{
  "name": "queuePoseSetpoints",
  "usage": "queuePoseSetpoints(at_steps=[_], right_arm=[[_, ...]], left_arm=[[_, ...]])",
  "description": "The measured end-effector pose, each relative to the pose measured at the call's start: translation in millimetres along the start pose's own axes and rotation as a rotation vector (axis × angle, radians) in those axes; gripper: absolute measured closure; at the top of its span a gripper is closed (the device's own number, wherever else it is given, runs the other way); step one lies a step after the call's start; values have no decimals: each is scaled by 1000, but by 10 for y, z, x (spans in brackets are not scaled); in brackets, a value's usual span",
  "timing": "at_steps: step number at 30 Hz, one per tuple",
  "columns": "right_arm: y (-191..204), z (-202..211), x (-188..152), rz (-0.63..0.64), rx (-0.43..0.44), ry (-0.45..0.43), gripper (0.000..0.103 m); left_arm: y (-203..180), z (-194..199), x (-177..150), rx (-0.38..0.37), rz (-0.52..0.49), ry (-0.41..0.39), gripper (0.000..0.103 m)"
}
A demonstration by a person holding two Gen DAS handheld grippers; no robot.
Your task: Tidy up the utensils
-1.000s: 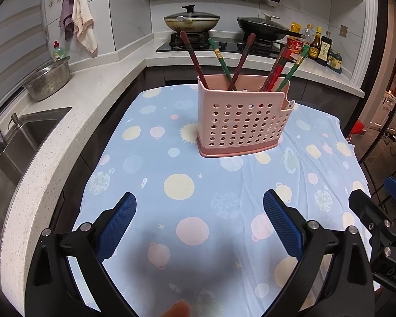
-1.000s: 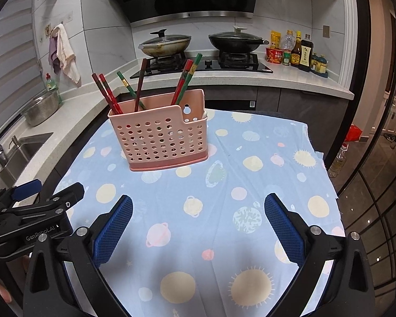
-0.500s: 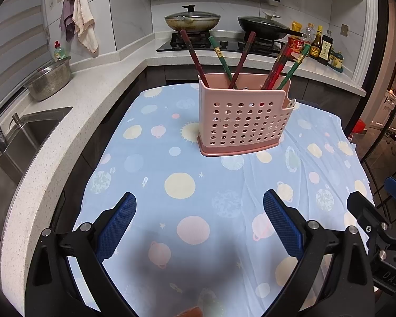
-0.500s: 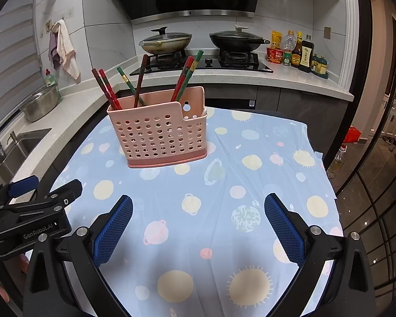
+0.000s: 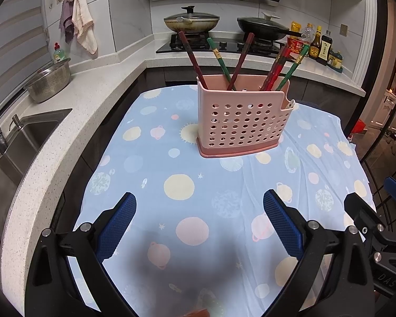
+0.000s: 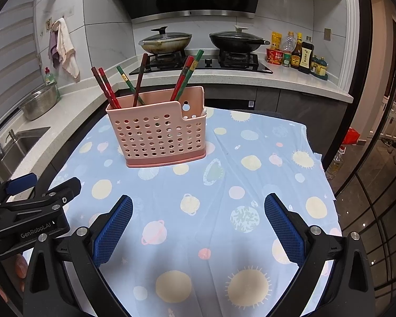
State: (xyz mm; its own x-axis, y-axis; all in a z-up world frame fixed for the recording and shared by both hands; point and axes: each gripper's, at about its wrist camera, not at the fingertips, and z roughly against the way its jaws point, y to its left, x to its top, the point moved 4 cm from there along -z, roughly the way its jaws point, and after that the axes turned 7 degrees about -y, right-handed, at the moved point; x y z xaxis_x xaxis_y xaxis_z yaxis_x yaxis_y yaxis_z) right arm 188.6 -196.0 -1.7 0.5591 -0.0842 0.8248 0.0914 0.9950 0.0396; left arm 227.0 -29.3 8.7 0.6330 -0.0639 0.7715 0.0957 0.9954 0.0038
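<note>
left gripper (image 5: 199, 218): fingers spread wide, nothing between them, hovering over the near part of the surface.
right gripper (image 6: 198, 220): same, fingers spread and empty; sits just right of the left one.
tablecloth (image 6: 224, 190): loose, creased sheet over the surface (image 5: 74, 208). Risk: a low finger drags it, and the holder rides along or tips.
holder (image 5: 242, 117): pink perforated caddy, upright on the cloth, mid-surface, well ahead of both grippers.
chopsticks (image 5: 191, 54): red and green sticks all inside the holder, leaning out at mixed angles, tops well above the rim. No utensil lies loose on the cloth.
main risk: holder looks light and top-heavy. Pulling one leaning stick sideways could lever it over; thin round sticks may slip from the pads or cross with neighbours.
spoon slot (image 6: 186, 111): something pale in the notched end compartment, can't tell what.
far: stove with pans (image 6: 166, 42) and bottles on the counter behind, out of play.
</note>
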Motion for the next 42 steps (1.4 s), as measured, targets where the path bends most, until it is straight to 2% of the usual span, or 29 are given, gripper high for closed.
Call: queuePoseSetpoints(at_steps=[12, 42], right_arm=[[-22, -16, -11, 4, -7, 4, 7], [1, -14, -30, 9, -12, 4, 7]], left_arm=[[39, -16, 1, 27, 5, 7, 10], [37, -12, -17, 37, -10, -11, 10]])
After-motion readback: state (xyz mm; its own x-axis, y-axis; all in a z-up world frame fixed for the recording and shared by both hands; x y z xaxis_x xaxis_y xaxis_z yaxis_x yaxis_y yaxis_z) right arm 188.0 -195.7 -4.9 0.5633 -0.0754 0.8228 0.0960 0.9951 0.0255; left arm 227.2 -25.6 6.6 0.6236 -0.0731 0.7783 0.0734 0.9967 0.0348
